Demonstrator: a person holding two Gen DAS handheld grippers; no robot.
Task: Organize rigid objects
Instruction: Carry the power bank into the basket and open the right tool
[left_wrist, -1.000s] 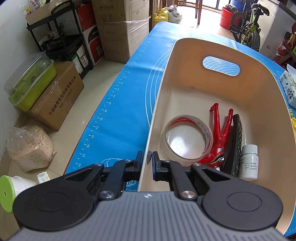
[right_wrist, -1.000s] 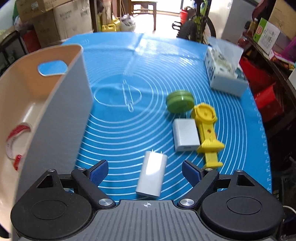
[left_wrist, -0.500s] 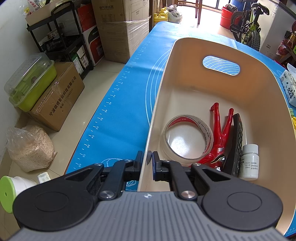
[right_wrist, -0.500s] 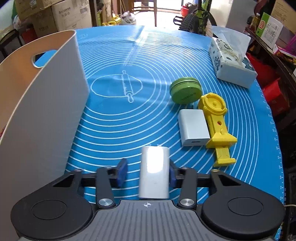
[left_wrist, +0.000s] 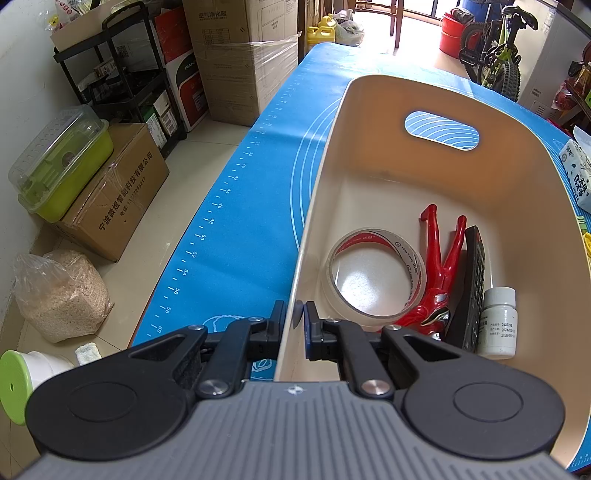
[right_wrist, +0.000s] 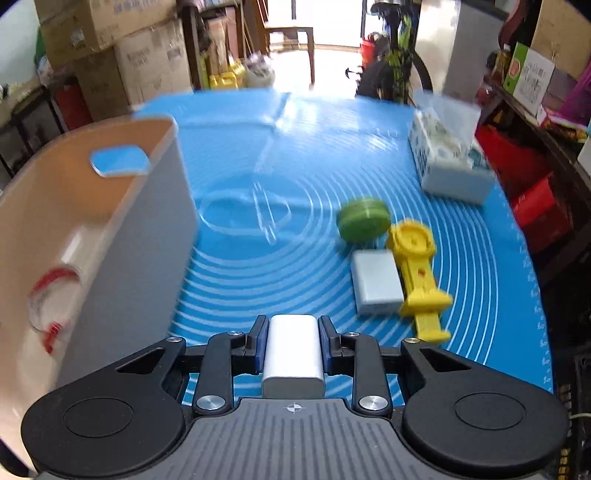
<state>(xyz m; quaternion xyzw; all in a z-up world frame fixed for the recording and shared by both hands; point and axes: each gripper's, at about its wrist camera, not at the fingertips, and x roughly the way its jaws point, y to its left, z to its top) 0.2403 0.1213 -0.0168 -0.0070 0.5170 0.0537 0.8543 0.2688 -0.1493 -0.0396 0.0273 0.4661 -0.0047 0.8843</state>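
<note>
My left gripper (left_wrist: 294, 319) is shut on the near left rim of the cream bin (left_wrist: 369, 122). The bin holds a tape roll (left_wrist: 373, 273), a red figure (left_wrist: 437, 273), a black remote (left_wrist: 474, 280) and a white pill bottle (left_wrist: 498, 321). My right gripper (right_wrist: 292, 338) is shut on a white charger block (right_wrist: 293, 354), lifted above the blue mat (right_wrist: 240, 258). The bin (right_wrist: 122, 221) stands to its left. On the mat to the right lie a green disc (right_wrist: 364, 220), a grey adapter (right_wrist: 376, 282) and a yellow tool (right_wrist: 419, 273).
A tissue box (right_wrist: 448, 166) sits at the mat's far right. Off the table's left edge are cardboard boxes (left_wrist: 114, 195), a green container (left_wrist: 62, 166), a grain bag (left_wrist: 61, 295) and a black shelf (left_wrist: 122, 85). A bicycle (left_wrist: 495, 55) stands beyond the table.
My right gripper closed on the white charger block and raised it off the mat, the view tilting up and leftward. The left gripper kept its hold on the bin rim.
</note>
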